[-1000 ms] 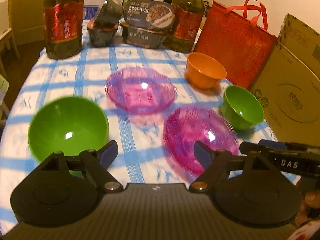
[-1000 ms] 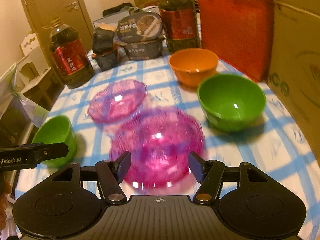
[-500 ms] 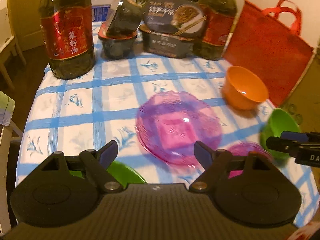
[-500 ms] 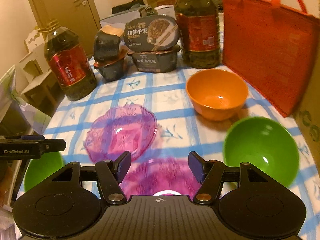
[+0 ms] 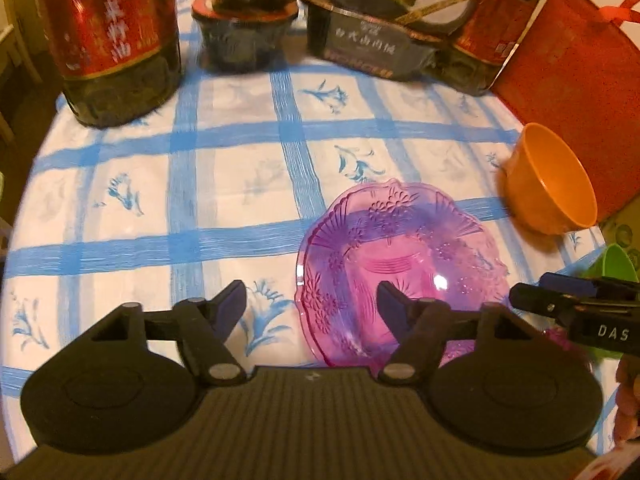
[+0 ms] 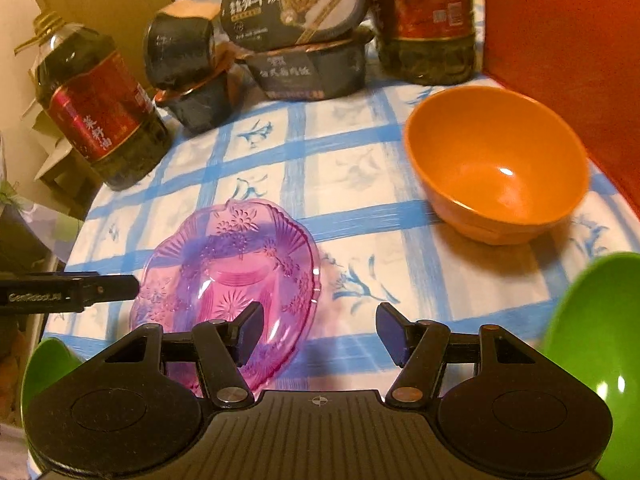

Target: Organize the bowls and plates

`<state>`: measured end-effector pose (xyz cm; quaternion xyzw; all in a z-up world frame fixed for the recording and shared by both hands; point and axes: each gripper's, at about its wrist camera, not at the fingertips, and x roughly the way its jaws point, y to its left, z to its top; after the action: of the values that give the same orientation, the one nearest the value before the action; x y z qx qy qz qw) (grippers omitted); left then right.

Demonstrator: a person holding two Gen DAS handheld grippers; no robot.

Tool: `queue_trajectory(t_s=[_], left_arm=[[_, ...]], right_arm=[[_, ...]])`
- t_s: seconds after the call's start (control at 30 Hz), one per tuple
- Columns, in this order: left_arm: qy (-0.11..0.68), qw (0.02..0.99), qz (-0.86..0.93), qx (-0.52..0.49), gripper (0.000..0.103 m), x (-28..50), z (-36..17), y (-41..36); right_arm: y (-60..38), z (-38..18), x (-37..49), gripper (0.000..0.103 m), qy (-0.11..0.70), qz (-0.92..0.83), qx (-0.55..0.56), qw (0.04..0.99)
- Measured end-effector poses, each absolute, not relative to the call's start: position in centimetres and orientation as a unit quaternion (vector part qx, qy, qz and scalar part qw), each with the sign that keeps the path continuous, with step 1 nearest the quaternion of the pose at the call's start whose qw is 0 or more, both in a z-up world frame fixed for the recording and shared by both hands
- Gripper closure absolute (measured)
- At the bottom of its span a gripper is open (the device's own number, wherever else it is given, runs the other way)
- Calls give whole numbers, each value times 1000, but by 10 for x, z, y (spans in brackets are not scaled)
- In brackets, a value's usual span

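A pink cut-glass plate lies on the blue-checked tablecloth; in the right wrist view the plate is at lower left. An orange bowl stands to its right, also in the right wrist view. A green bowl sits at the right edge, and another green bowl at the lower left. My left gripper is open and empty above the plate's near left rim. My right gripper is open and empty, just right of the plate. A second pink plate is mostly hidden.
Two large oil bottles, dark food tubs and a round dark pot line the back of the table. A red bag stands at the right. The table edge curves on the left.
Both grippers have moved forward over the table. The near pink plate and green bowls have slid out of the bottom of the views; the back plate and orange bowl are now close.
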<state>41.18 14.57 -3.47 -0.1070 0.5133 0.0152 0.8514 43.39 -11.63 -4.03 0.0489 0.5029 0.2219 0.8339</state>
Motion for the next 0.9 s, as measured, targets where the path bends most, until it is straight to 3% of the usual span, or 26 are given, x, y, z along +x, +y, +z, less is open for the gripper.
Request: queue_trajectory(t_s=[0.2,0.37,0.57,0.77,0.9], left_arm=[[530,840,8,-116,52,426,-51,149],[539,835,7,-108,68,431,-60,149],[547,831,0,-97,83,432,-64,146],[549,832,-2,-82,90,431,-64,142],[548,833,-3,-82,91,430,-62,143]], right_arm=[[-104,-54,448,45,515,222,37,827],[-97,-64,455,65,523,226,27,821],[-97,-68,457,77,527,227,27,819],[-97,-70,456,91,528,235,32,815],[-95,-69,456,91,530,235,31,814]])
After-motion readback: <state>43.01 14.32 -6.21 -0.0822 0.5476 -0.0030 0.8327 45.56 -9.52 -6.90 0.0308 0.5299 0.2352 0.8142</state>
